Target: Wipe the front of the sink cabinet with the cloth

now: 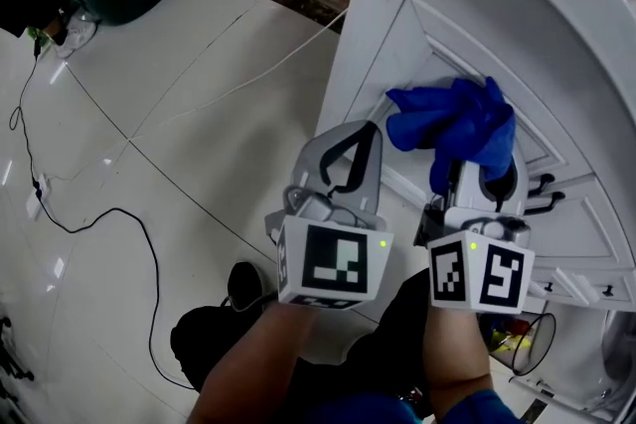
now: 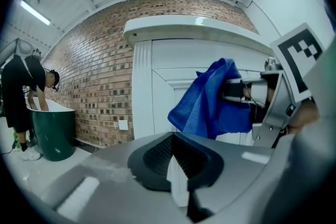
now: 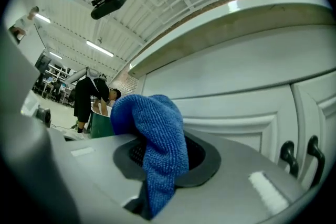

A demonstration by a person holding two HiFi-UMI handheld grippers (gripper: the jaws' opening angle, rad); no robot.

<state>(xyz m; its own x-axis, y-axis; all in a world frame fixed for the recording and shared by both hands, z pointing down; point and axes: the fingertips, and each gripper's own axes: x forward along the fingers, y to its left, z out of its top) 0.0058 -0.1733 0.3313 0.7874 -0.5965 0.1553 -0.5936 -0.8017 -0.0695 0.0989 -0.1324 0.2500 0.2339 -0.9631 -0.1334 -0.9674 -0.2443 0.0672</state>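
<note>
Pressing the blue cloth [image 1: 452,114] to a door panel of the white sink cabinet [image 1: 467,25], the right claw [image 1: 477,179] is clamped on it. The left claw [image 1: 358,149] hovers alongside, closed and empty. Wiping seems under way, with most of the front likely left.

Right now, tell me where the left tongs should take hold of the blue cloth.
Take the loose fold of the blue cloth that sticks out left of the right tongs, coming from the left. It hangs free; the rest is bunched between the right tongs' jaws.
</note>
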